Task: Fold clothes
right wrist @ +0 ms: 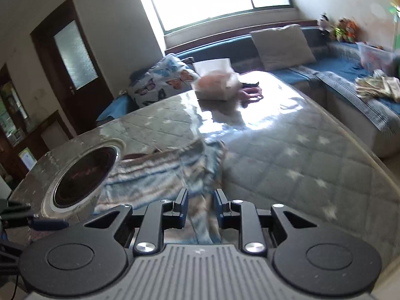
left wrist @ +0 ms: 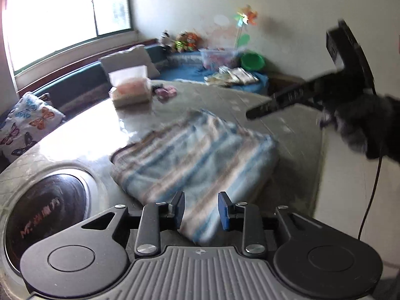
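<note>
A folded blue, white and brown striped garment (left wrist: 195, 155) lies on the glossy grey table (left wrist: 250, 100). My left gripper (left wrist: 201, 211) is open just above the garment's near corner, nothing between its pads. My right gripper (right wrist: 200, 211) is open over the garment's (right wrist: 160, 172) near edge; cloth shows in the gap between the pads, not pinched. The right gripper (left wrist: 265, 110) also shows in the left wrist view, held by a black-gloved hand above the table's right side. Both views are blurred.
A round black inset hob (left wrist: 47, 207) sits in the table left of the garment. A tissue box (left wrist: 131, 86) and a small pink cloth (left wrist: 166, 91) stand at the far end. A sofa with pillows (right wrist: 282, 43) and toys lies beyond.
</note>
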A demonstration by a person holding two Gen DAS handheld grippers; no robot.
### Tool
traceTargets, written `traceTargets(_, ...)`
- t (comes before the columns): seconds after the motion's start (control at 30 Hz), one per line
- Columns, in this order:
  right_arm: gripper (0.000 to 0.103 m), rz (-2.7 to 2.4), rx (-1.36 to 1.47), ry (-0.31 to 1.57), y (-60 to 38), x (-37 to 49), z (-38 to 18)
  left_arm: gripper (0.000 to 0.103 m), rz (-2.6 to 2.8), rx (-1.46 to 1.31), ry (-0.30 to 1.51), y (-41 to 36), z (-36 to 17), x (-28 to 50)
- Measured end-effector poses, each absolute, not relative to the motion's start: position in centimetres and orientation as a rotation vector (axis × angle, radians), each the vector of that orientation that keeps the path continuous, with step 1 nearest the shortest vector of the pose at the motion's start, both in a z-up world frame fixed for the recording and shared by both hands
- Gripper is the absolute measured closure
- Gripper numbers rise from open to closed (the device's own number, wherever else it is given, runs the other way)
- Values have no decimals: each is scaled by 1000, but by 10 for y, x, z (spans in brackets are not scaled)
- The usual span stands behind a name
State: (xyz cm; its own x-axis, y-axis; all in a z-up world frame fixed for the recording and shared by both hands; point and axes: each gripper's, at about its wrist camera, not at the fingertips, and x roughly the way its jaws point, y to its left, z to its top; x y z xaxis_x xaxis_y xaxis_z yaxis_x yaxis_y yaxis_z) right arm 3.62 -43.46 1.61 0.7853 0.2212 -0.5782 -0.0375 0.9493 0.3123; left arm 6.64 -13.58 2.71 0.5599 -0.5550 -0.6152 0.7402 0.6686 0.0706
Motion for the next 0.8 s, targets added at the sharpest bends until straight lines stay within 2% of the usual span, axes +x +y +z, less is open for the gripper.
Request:
traceTargets(0.23, 80, 182, 185, 643, -409, 86, 9, 71, -691, 222, 655, -150, 24, 126)
traceTargets(0.4, 81, 137, 197, 715, -417, 111, -19, 71, -651, 206, 700, -154, 13, 159)
traceTargets(0.8, 80, 168, 214, 702, -418, 134, -14, 73, -709, 120, 742, -190, 8, 214)
